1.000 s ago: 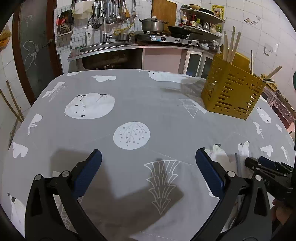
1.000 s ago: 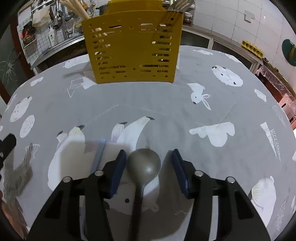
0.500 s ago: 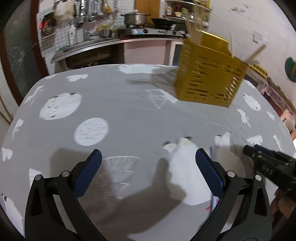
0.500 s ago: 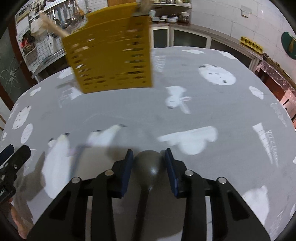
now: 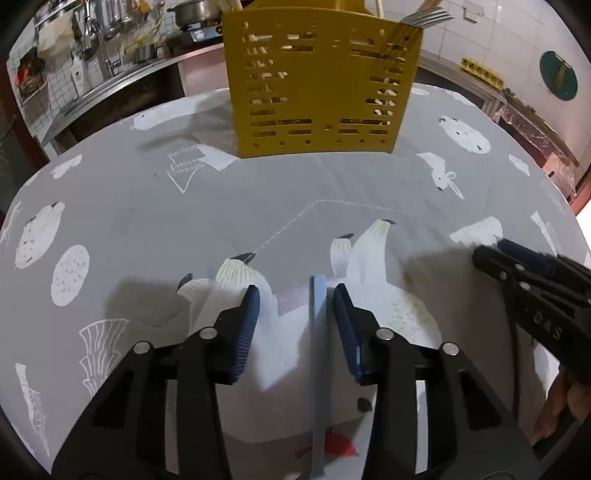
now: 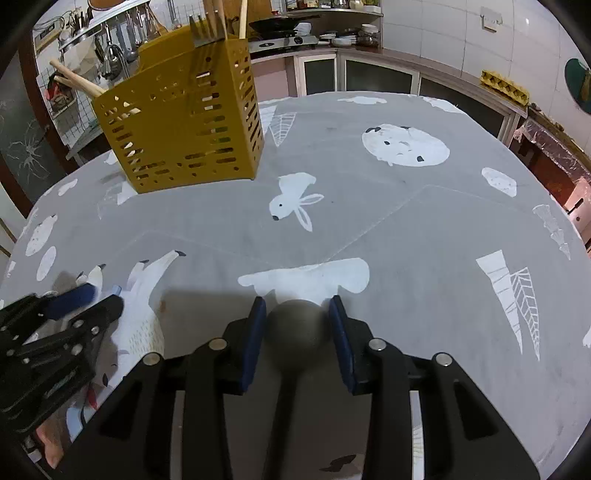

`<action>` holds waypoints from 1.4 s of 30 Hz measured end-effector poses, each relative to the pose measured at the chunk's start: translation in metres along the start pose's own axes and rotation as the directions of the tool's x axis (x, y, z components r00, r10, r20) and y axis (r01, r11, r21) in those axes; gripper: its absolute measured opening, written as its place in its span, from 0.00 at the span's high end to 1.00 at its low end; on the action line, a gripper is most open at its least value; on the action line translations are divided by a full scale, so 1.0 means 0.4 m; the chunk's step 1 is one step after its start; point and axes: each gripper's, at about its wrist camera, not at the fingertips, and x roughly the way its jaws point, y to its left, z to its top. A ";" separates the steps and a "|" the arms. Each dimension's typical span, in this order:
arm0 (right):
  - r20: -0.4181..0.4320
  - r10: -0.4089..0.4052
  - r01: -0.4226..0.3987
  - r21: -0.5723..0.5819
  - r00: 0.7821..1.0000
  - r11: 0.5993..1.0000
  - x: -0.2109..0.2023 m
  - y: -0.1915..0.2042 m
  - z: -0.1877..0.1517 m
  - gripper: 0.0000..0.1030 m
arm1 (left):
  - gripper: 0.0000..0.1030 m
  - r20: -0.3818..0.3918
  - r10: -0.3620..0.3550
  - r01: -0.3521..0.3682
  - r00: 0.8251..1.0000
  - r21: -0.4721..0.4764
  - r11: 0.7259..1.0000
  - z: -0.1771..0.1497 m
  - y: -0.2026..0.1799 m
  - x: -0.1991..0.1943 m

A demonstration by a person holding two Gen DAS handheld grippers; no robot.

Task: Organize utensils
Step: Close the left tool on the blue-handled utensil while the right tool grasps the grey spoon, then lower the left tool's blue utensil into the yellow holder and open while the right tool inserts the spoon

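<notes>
Kitchen setting, with a sink and stove along the back wall and a round table (image 5: 155,206) under a grey cloth printed with white animals. At the far side stands a yellow slotted caddy (image 5: 317,85) that already has forks (image 6: 205,31) and a few wooden sticks poking out the top, so part of the sorting looks done. What's left on the cloth, as far as I can see, is two pieces. The right gripper (image 6: 297,328) has its blue pads clamped against the sides of a dark grey spoon (image 6: 297,332) bowl, handle running back between the fingers, so that one is held; I'd guess it's just off the cloth, but I can't tell for sure. The left gripper (image 5: 295,310) has just been closing in from wide open, and a flat pale blue handle (image 5: 318,332) sits between its jaws, close to the right-side pad with a clear gap on the other side, so not gripped yet; it lies on the cloth well short of the caddy. I can't see what kind of utensil it belongs to. So I'd call this past the midpoint: both still need lifting and dropping into the caddy.
</notes>
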 end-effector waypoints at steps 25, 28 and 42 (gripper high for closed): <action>0.240 0.076 -0.069 -0.038 0.968 0.997 -0.116 0.026 0.030 0.65 | 0.94 0.262 0.038 0.001 0.964 -0.148 0.989 0.026 0.118 -0.172; 0.301 0.082 -0.068 -0.057 0.950 0.996 -0.145 0.037 0.033 0.65 | 0.94 0.330 0.053 0.000 0.943 -0.160 0.987 0.018 0.134 -0.217; 0.532 0.109 -0.068 -0.096 0.839 0.993 -0.260 0.068 0.056 0.65 | 0.94 0.531 0.062 0.051 0.845 -0.195 0.980 -0.001 0.188 -0.347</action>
